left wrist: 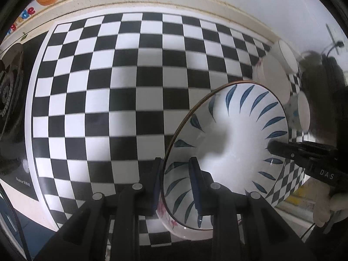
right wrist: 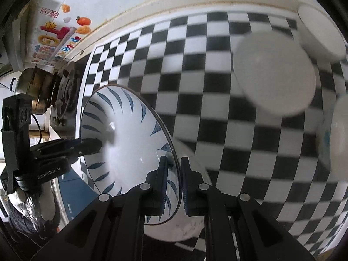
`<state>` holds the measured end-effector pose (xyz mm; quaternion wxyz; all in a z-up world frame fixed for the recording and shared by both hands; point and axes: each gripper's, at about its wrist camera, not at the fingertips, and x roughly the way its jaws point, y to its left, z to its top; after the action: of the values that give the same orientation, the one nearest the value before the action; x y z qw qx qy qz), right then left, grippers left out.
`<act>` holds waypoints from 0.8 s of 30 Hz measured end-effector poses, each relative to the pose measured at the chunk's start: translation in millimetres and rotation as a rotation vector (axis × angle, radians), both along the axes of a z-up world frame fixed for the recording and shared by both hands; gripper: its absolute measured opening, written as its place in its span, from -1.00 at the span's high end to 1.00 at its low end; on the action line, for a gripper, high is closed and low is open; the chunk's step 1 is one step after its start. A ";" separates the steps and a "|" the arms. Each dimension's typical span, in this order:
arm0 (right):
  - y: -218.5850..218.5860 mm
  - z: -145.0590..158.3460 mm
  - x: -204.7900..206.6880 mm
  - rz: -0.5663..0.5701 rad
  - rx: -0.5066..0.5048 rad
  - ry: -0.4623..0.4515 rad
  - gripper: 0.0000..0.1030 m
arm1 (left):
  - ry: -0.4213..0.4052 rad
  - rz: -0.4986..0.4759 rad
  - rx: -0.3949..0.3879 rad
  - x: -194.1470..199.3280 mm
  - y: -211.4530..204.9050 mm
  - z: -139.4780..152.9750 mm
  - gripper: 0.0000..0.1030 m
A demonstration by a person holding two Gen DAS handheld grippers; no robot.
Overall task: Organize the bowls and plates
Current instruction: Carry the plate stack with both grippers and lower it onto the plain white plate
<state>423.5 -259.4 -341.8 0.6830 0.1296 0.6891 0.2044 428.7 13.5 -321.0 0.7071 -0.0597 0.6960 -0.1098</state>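
Note:
A white bowl with blue leaf strokes (left wrist: 228, 150) hangs tilted above the checkered mat (left wrist: 121, 82), held from both sides. My left gripper (left wrist: 177, 174) is shut on its near rim, one finger inside and one outside. In the same view my right gripper (left wrist: 280, 149) clamps the opposite rim. From the right wrist the bowl (right wrist: 126, 143) fills the lower left, my right gripper (right wrist: 174, 174) is shut on its edge, and my left gripper (right wrist: 92, 145) grips the far side. A second white bowl seems nested beneath it (right wrist: 191, 228).
Several white bowls stand on the mat at the right: a wide one (right wrist: 274, 74), one behind it (right wrist: 319, 30) and one at the edge (right wrist: 339, 134). A stove burner (left wrist: 8, 87) and a metal pot (right wrist: 41, 87) sit left of the mat. A tiled wall runs behind.

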 end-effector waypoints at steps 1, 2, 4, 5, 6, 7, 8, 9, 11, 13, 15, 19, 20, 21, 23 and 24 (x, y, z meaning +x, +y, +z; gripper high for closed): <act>-0.9 -4.0 -8.1 -0.004 0.003 0.010 0.73 | 0.006 -0.007 0.003 -4.3 -1.1 -1.9 0.57; -1.2 -8.1 -15.6 -0.009 0.004 0.018 0.73 | 0.012 -0.013 0.004 -8.2 -2.0 -3.5 0.57; -2.4 -15.9 -28.1 -0.019 0.010 0.032 0.73 | 0.027 -0.020 0.007 -15.0 -2.7 -9.2 0.57; -3.6 -20.1 -35.1 -0.024 0.013 0.040 0.73 | 0.035 -0.024 0.008 -18.0 -3.3 -11.9 0.57; -3.7 -23.1 -38.7 -0.028 0.014 0.045 0.73 | 0.040 -0.027 0.009 -20.3 -4.3 -14.1 0.57; -4.2 -27.0 -43.6 -0.033 0.016 0.052 0.73 | 0.046 -0.033 0.011 -22.5 -5.7 -16.7 0.57; -5.6 -31.2 -49.4 -0.038 0.017 0.062 0.73 | 0.051 -0.038 0.013 -24.1 -6.7 -18.5 0.57; -5.7 -33.9 -52.3 -0.043 0.017 0.066 0.73 | 0.054 -0.043 0.015 -26.3 -7.3 -20.1 0.57; -7.8 -39.8 -59.1 -0.051 0.017 0.079 0.73 | 0.062 -0.055 0.022 -28.9 -9.1 -23.7 0.57; -8.3 -43.9 -63.2 -0.056 0.015 0.086 0.73 | 0.067 -0.065 0.028 -30.1 -11.6 -26.9 0.57; -8.7 -46.7 -65.6 -0.056 0.010 0.093 0.73 | 0.076 -0.074 0.031 -30.8 -14.2 -30.4 0.57; -8.0 -52.6 -65.2 -0.064 0.007 0.108 0.73 | 0.087 -0.083 0.038 -32.4 -18.2 -37.2 0.57; -8.3 -54.5 -66.7 -0.063 0.005 0.112 0.74 | 0.090 -0.083 0.040 -32.3 -20.2 -39.4 0.57; -8.1 -55.5 -66.7 -0.063 0.004 0.114 0.73 | 0.093 -0.085 0.043 -31.9 -21.4 -41.7 0.57; -8.4 -59.3 -68.9 -0.063 0.002 0.122 0.74 | 0.097 -0.090 0.052 -32.5 -24.4 -45.3 0.57; -7.8 -60.7 -69.1 -0.063 0.000 0.125 0.74 | 0.099 -0.093 0.054 -33.4 -25.8 -46.6 0.57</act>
<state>354.3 -267.2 -402.4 0.6446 0.1637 0.7261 0.1744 395.2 -12.3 -367.6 0.6674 -0.0136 0.7347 -0.1206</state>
